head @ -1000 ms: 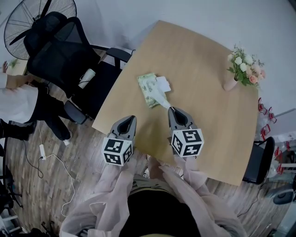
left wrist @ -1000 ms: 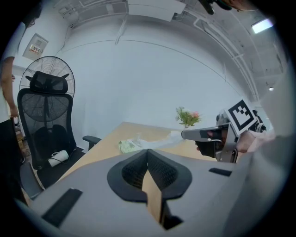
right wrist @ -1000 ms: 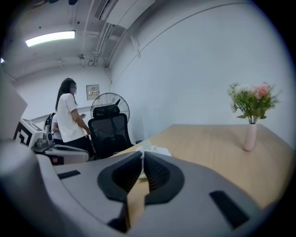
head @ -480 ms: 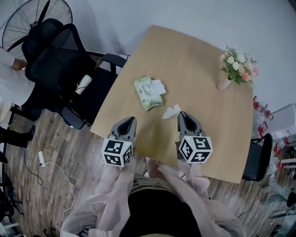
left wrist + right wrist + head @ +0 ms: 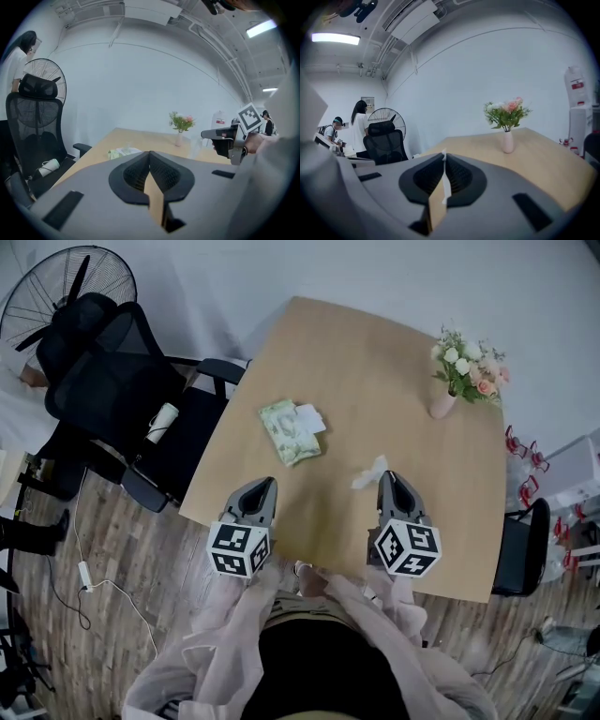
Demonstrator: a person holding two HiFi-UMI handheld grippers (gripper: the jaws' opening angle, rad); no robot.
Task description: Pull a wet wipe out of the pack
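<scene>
The pulling step is being judged as nearly done. The wet wipe (image 5: 369,475) is being held clear of the pack (image 5: 287,434), with bare table (image 5: 375,362) showing between them. The pack is lying on the table at about ten o'clock from the right gripper (image 5: 388,478), with what seems a white flap (image 5: 310,417) at its one o'clock corner.

The wipe is being pinched by the right gripper. Its jaws are closed narrow on a thin white edge, and the crumpled rest is sticking out at about ten o'clock of the tip. The left gripper (image 5: 265,483) is being held at about seven o'clock from the pack, well apart from it. Its jaws are pressed together with nothing between them.

Both grippers are being pointed toward twelve o'clock and only a little downward, side by side in front of the body, with the sleeves drawn close to the chest.

For the next move, a free place on the table is probably being needed. There the right jaws can be opened and the wipe laid down.
</scene>
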